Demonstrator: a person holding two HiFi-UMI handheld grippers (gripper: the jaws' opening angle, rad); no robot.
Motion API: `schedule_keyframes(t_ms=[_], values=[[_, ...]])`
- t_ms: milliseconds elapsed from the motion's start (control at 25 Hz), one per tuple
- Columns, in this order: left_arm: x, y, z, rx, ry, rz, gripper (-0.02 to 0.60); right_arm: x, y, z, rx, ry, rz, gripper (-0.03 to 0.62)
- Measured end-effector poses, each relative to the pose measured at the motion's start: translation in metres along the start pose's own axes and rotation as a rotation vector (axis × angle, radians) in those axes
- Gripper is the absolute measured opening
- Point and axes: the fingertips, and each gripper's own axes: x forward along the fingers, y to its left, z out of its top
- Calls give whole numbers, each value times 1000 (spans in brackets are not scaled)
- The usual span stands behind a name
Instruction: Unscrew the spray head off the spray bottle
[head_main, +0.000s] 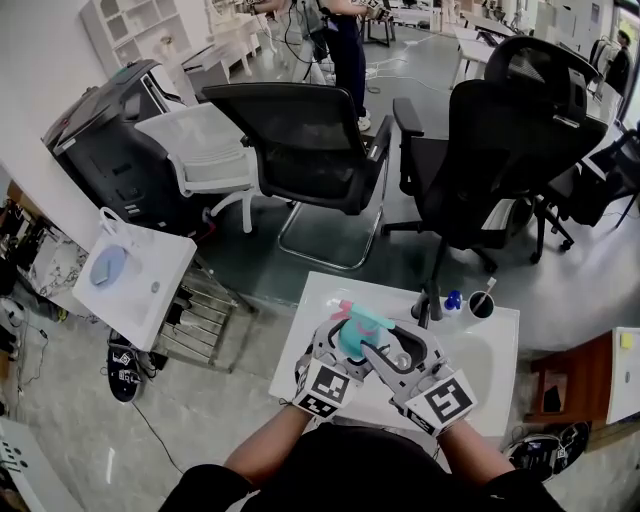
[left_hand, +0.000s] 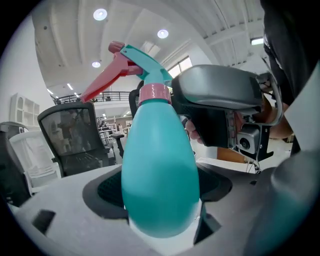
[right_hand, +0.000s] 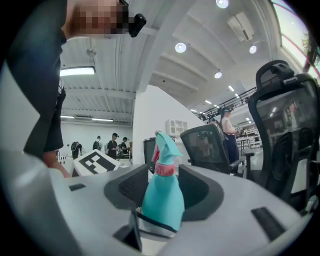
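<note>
Left claw (left_hand: 159, 190) grips spray bottle (left_hand: 160, 150) (right claw (right_hand: 162, 189) spread).

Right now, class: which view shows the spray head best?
Left gripper view: the spray head is large, trigger and collar clear above the bottle. Right gripper view shows it small; head view, tiny from above.

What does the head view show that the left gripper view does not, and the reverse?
Head view only: the white table, two small containers at its far edge, and the person's forearms. Left gripper view only: the pink collar under the spray head, and the ceiling lights. Both: the teal spray bottle clamped in the left tongs, the right tongs close beside it, and black office chairs.
</note>
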Motion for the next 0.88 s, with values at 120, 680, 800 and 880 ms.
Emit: schedule_keyframes(t_ms=[120,680,800,880], values=[[3,-4,2,48,7,37,419,3,-2,0,3,3,-27,195],[5,-25,20,94,-45,-67,419,-7,-3,17,-42,-37,43,140],[1,-30,27,136,-69,-123,419,-12,4,24,-31,-29,114,138],[-1,-36,31,157,-81,-169,419,-16,10,28,-21,-28,169,138]])
